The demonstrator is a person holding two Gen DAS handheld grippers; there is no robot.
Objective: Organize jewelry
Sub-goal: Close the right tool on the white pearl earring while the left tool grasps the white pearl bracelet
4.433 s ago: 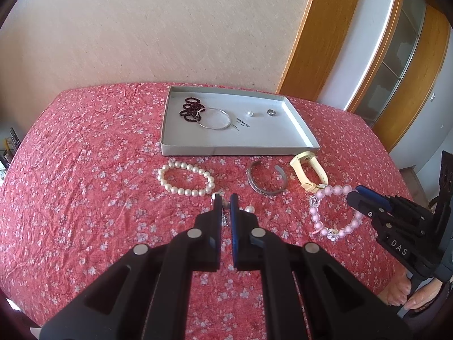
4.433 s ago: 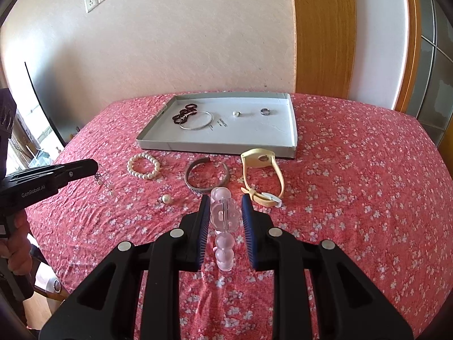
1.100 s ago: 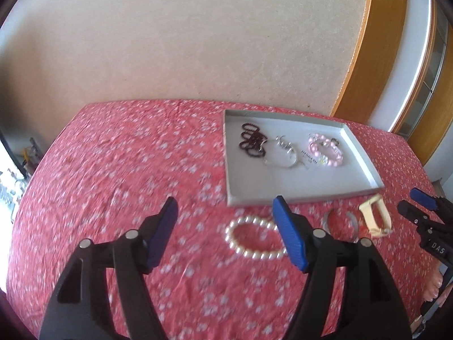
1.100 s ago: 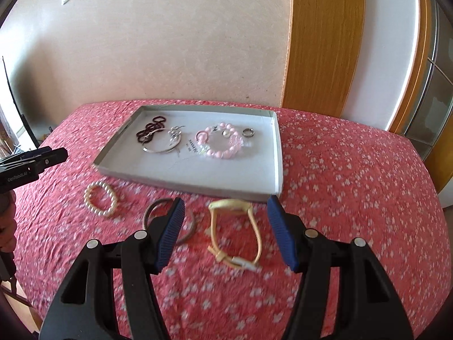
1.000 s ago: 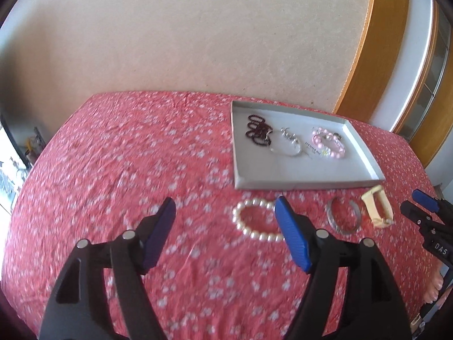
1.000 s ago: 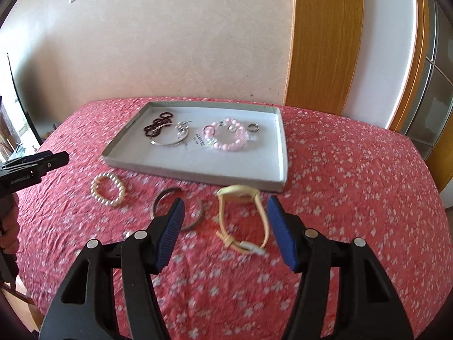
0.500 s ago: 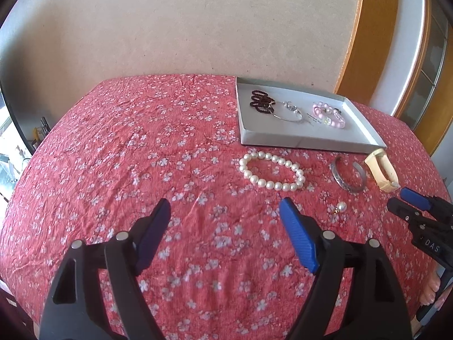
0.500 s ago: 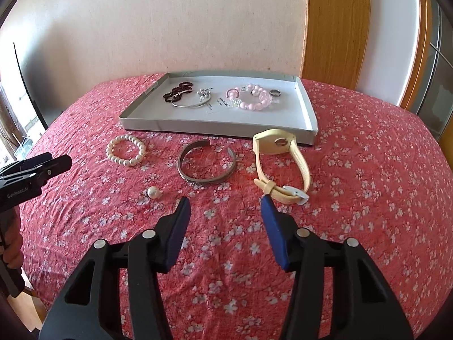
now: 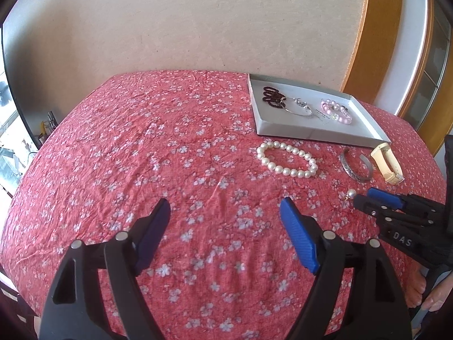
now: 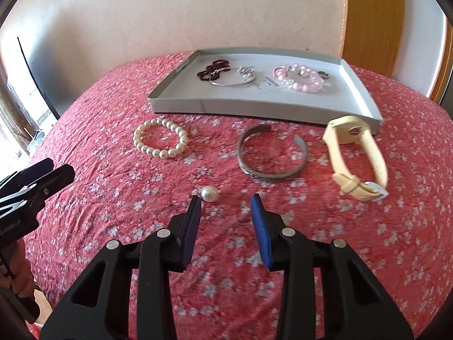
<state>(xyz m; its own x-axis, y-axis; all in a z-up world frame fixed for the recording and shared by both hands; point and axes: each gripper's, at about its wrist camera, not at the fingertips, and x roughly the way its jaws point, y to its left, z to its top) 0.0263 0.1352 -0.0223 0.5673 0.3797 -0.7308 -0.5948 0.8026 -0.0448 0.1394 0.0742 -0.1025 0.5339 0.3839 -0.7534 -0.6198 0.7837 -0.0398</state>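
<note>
A grey tray on the red floral cloth holds dark beads, a silver bangle, a pink bead bracelet and a ring. In front of it on the cloth lie a white pearl bracelet, a grey metal cuff, a cream watch and a single pearl earring. My right gripper is open and empty, low over the cloth, its left fingertip just beside the pearl earring. My left gripper is wide open and empty over bare cloth, left of the jewelry.
The round table's edges fall away on the left and the front. A beige wall and a wooden door frame stand behind the tray. The right gripper also shows at the right of the left wrist view.
Both grippers let go of their pieces in the tray and drew back. My right gripper has dropped towards the pearl earring and its jaws have narrowed. My left gripper has moved left and lower.
</note>
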